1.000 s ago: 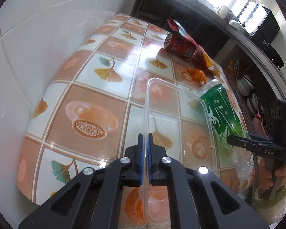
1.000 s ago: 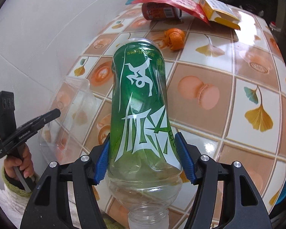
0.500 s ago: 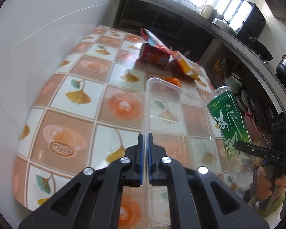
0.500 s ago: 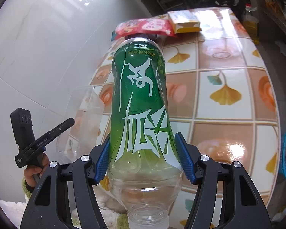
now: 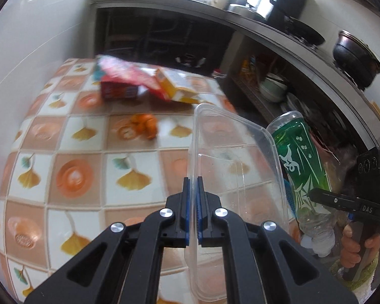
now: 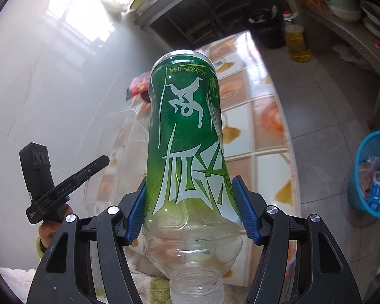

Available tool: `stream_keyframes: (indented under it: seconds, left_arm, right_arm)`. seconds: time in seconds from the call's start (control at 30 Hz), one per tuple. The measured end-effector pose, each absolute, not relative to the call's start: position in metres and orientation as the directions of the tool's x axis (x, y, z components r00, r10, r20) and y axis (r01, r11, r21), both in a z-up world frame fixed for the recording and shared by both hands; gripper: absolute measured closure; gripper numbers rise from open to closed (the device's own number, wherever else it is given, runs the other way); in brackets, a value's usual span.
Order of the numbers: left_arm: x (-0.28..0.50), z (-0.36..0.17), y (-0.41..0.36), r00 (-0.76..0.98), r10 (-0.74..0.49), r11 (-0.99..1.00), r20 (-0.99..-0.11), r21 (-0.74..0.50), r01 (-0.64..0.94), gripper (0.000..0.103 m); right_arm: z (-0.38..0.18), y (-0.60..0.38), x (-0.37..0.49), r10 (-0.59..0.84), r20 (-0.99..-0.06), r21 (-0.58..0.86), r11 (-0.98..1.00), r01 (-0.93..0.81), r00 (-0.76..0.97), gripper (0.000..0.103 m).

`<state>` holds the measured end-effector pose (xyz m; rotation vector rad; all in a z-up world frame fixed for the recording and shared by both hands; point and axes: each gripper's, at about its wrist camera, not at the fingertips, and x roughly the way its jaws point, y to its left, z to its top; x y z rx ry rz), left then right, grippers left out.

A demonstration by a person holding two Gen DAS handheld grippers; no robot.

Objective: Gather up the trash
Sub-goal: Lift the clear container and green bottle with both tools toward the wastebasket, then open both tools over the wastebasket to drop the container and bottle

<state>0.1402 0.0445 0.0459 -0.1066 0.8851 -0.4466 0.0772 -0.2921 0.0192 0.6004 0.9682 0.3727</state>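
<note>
Bottle [image 6: 187, 152] clamped neck-down between right gripper [image 6: 190, 212] pads; clear tray [image 5: 230, 177] pinched by rim in fully closed left gripper [image 5: 193, 212]. Both off table. Carry level, grips firm, toward blue bin [image 6: 372, 174] far right on floor. Peel [image 5: 144, 126], wrappers [image 5: 129, 81] left on far table [image 5: 63, 152].

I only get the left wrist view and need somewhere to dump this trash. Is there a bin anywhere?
Observer: Yes, a blue bin stands on the floor beside the table, already holding wrappers.
Operator: How is the green bottle held?
Observer: The right gripper clamps the bottle near its neck, base pointing away.
Operator: Anything else on the floor?
Observer: A bottle of yellow oil, farther off by the shelves.
</note>
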Motion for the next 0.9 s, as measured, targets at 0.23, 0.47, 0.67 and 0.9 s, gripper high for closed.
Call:
stream_keyframes:
  seconds: [0.23, 0.47, 0.67, 0.9]
  left_arm:
    - [0.161, 0.057, -0.056, 0.47, -0.492, 0.831, -0.733, -0.234, 0.504, 0.1]
    - [0.185, 0.047, -0.174, 0.35, -0.508, 0.733, -0.787, -0.182, 0.656, 0.1]
    - [0.206, 0.004, -0.274, 0.208, -0.437, 0.661, -0.875, -0.156, 0.734, 0.099]
    - [0.22, -0.067, -0.361, 0.114, -0.284, 0.628, -0.952, -0.096, 0.772, 0.099]
  right_arm:
    - [0.019, -0.363, 0.04, 0.426, -0.651, 0.625, 0.771, 0.124, 0.629, 0.043]
    - [-0.019, -0.454, -0.017, 0.195, -0.74, 0.562, 0.705, 0.433, 0.644, 0.042]
    - [-0.076, -0.502, -0.052, 0.118, -0.814, 0.522, 0.577, 0.628, 0.569, 0.042]
    - [-0.149, -0.526, -0.051, 0.213, -0.834, 0.547, 0.442, 0.711, 0.509, 0.042]
